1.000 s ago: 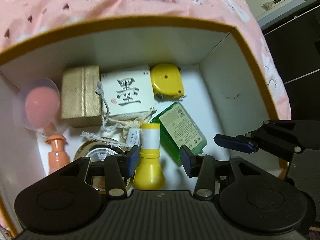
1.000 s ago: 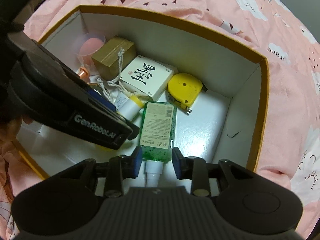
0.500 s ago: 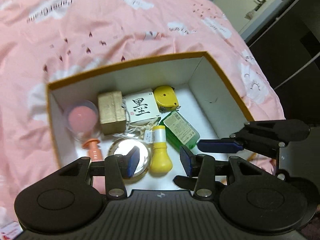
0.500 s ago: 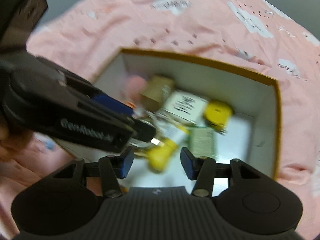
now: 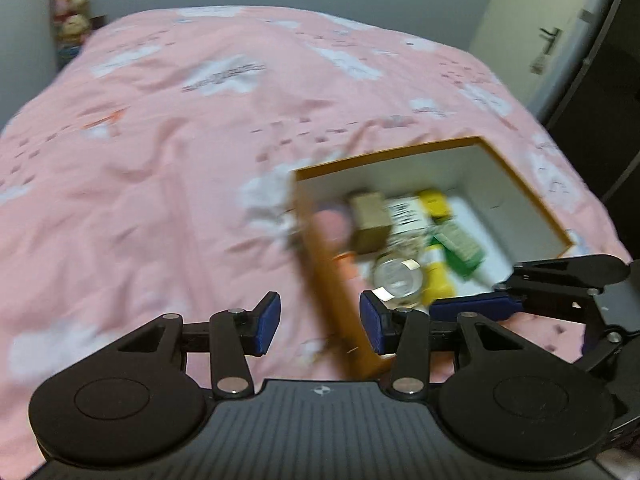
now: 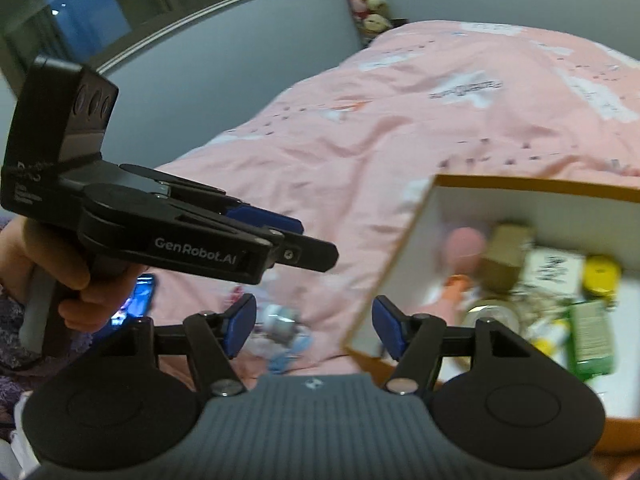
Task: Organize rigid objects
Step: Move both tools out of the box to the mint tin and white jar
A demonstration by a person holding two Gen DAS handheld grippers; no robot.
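An open cardboard box (image 5: 516,172) with white inner walls sits on the pink bed; it also shows in the right wrist view (image 6: 404,248). Inside lie a gold box (image 5: 370,216), a white box with black writing (image 5: 406,214), a yellow tape measure (image 5: 436,202), a green bottle (image 5: 460,246), a yellow bottle (image 5: 438,280), a round tin (image 5: 398,276) and a pink ball (image 5: 332,222). My left gripper (image 5: 318,326) is open and empty, raised above the box's near left wall. My right gripper (image 6: 314,322) is open and empty, to the left of the box.
The pink quilt (image 5: 180,140) covers the bed around the box. Small blurred items (image 6: 280,328) lie on the bed near my right gripper, and a lit phone (image 6: 138,296) lies at the left. A door (image 5: 532,28) and dark furniture stand at the right.
Both grippers have pulled up and back out of the box and swung left. The box now sits lower right in both views. Nothing was taken out.
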